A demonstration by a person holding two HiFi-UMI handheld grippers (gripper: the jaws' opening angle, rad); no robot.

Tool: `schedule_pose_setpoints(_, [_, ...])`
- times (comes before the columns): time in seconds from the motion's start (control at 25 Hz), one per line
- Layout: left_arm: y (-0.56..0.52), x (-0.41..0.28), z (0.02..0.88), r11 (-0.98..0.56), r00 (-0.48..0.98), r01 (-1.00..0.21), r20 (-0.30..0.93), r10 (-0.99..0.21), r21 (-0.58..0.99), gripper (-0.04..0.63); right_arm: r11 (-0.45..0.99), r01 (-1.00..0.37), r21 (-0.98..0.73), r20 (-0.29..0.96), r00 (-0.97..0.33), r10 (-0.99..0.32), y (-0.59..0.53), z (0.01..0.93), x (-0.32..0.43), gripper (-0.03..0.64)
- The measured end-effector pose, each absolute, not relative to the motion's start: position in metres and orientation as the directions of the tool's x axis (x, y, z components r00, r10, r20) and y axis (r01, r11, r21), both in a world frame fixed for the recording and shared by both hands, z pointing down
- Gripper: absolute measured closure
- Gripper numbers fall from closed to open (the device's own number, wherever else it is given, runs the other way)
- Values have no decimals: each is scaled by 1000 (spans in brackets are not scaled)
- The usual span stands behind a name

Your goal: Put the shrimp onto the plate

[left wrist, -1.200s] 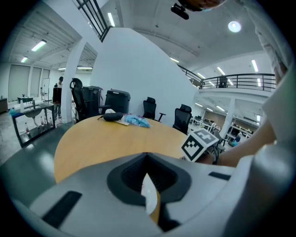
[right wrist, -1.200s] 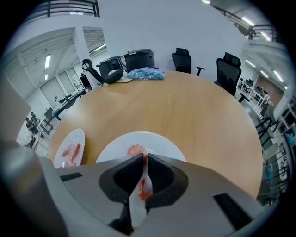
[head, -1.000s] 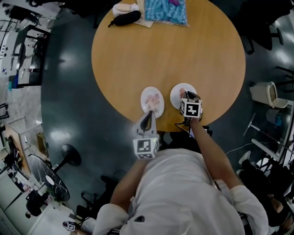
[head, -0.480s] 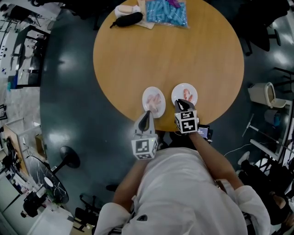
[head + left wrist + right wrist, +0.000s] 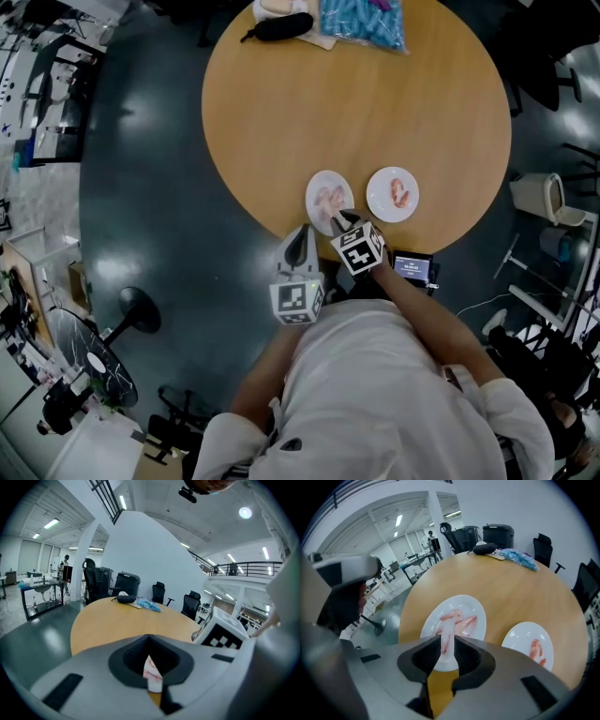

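Two white plates sit near the round table's front edge. The left plate holds several pink shrimp. The right plate holds a shrimp. My right gripper hangs over the near rim of the left plate. Its jaws have just been opening and stand open, with nothing gripped; a shrimp on the plate shows through the gap. My left gripper stays shut just off the table edge, left of the right one, only a slit between its jaws.
At the table's far side lie a black pouch and a blue bag. A small device with a lit screen sits below the table edge. A bin stands on the floor at right.
My right gripper has swung left from the right plate to the left plate, leaving a shrimp uncovered on the right plate. The left gripper has shifted only a little.
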State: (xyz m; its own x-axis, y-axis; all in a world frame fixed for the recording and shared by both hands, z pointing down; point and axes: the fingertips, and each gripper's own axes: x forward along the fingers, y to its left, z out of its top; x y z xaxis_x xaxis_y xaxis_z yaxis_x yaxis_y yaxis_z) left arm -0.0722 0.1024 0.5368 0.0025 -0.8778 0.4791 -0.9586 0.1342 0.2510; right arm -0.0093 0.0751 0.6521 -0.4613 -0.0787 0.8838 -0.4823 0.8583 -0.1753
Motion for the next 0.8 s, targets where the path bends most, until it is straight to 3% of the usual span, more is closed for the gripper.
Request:
schedule_pose_setpoints(0.48, [104,-84,540,127,14,-956,473,-881,263,588,881,-458,-117,938,-343,-55,94,686,-10,549])
schedule_pose_setpoints(0.8, [99,-71,538,85,50,-961,471,-881,263,588,841,-514,-169,916,-398,-60,86,668,3,574])
